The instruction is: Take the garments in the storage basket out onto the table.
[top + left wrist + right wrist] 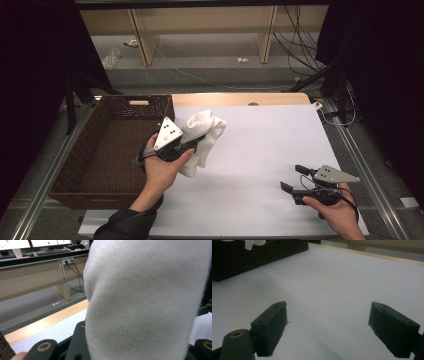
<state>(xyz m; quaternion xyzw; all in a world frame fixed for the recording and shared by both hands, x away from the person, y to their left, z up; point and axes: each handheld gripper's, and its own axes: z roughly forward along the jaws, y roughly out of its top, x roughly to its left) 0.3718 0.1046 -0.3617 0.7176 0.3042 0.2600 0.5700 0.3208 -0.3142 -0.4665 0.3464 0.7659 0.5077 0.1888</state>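
Jaws clamped on a white cloth (202,135), the left gripper (196,142) holds it lifted just right of the brown wicker basket (107,145). Far to the basket's right, the right gripper (294,179) hovers low over the white table cover (260,145), its jaws wide apart and empty.

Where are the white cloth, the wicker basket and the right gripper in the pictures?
white cloth (206,131): high view, on its bunched upper part, above the table.
wicker basket (67,159): high view, on its left wall.
right gripper (295,177): high view, midway between its two open fingertips.
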